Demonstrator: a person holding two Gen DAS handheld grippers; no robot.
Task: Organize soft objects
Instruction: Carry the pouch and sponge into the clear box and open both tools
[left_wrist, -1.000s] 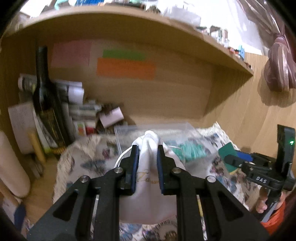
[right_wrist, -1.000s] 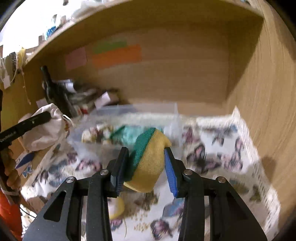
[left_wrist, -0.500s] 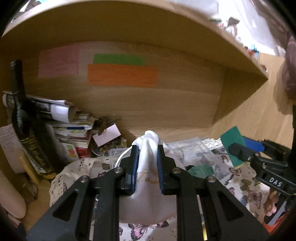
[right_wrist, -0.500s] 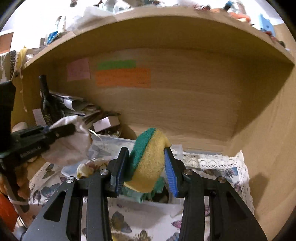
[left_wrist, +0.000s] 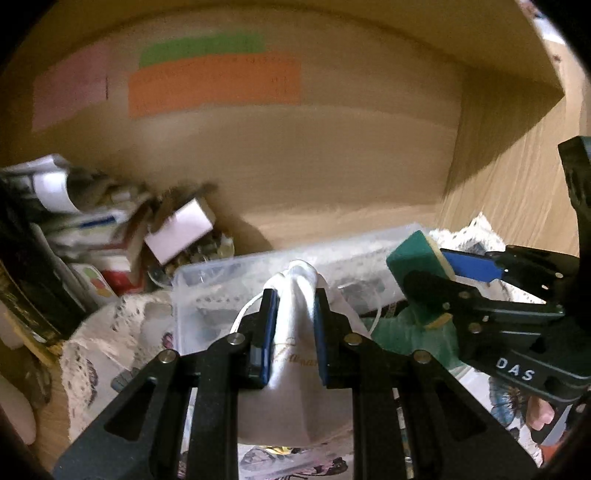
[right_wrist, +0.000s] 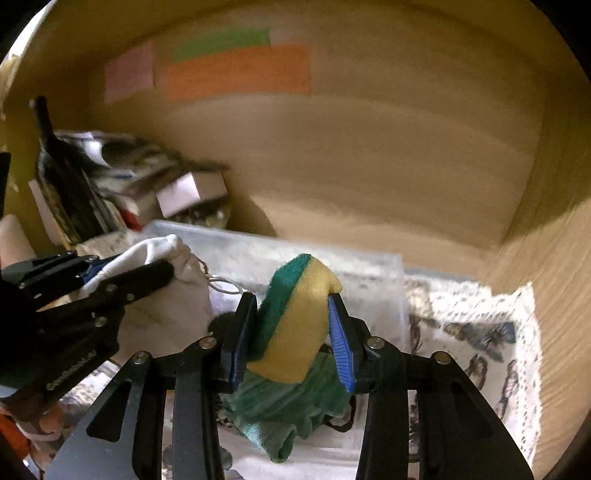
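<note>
Left gripper (left_wrist: 293, 325) pinches the pouch (left_wrist: 295, 369), right gripper (right_wrist: 291, 332) pinches the sponge (right_wrist: 295, 321); lower both well inside the bin (right_wrist: 369, 280), then let go

Ahead stands a wooden alcove: a pale wood back panel (left_wrist: 295, 155) bearing pink (left_wrist: 70, 96), green (left_wrist: 203, 48) and orange paper strips (left_wrist: 214, 86), and a wooden side wall (right_wrist: 554, 236) to the right. Lower left, a dark bottle (right_wrist: 55, 162) leans among blurred stacked papers and boxes (left_wrist: 92, 221). A butterfly-print cloth (right_wrist: 491, 332) with lace edging covers the shelf floor under warm, dim light.
</note>
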